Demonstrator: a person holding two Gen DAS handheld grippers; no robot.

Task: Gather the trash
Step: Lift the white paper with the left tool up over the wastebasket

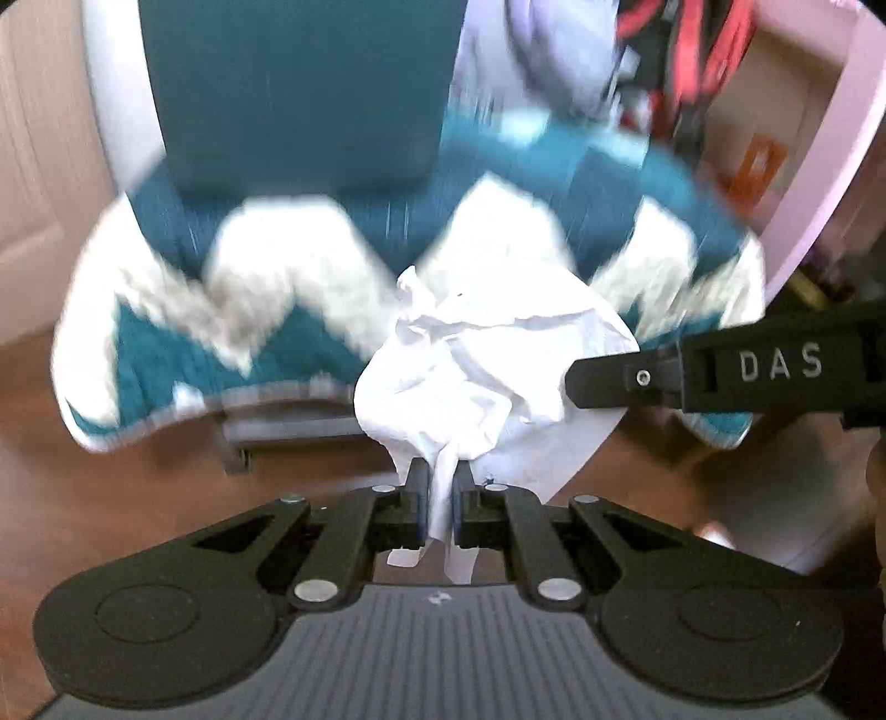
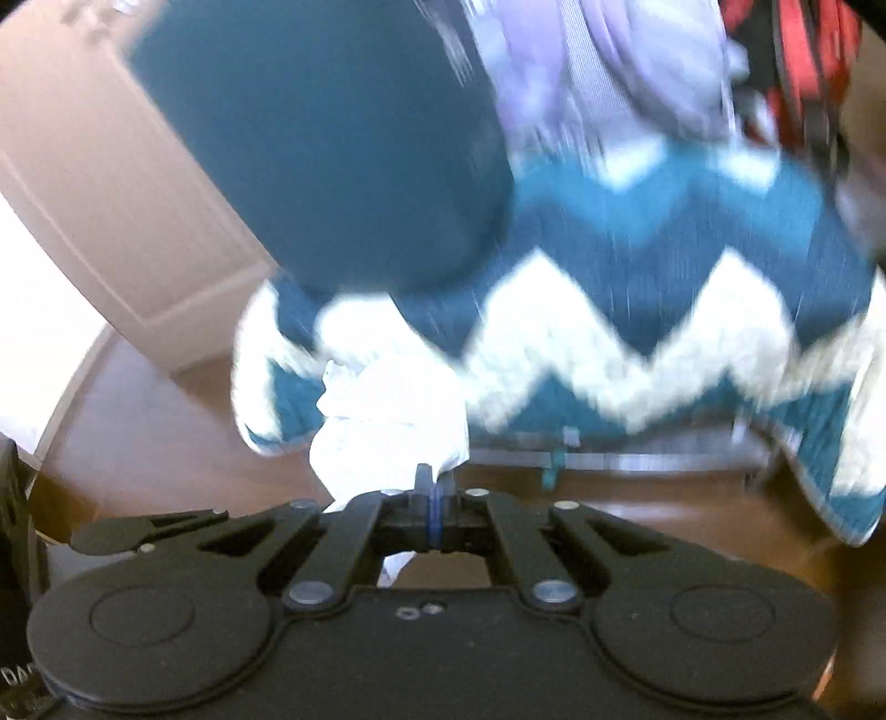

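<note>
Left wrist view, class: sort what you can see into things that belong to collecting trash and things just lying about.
Part of the job:
- crumpled white paper, pinched in the left gripper
- right gripper, shut, beside the paper

Just lying about:
- teal and white zigzag blanket
- teal chair back
- wooden floor
- red and black item, too blurred to name

- The left gripper (image 1: 441, 487) points forward and down — its two black fingers are pressed on a strip of the crumpled white paper (image 1: 487, 365).
- The right gripper (image 2: 436, 490) has its jaws fully together, with nothing visible between the pads.
- Its finger (image 1: 620, 379) reaches in from the right side of the left wrist view, touching the paper.
</note>
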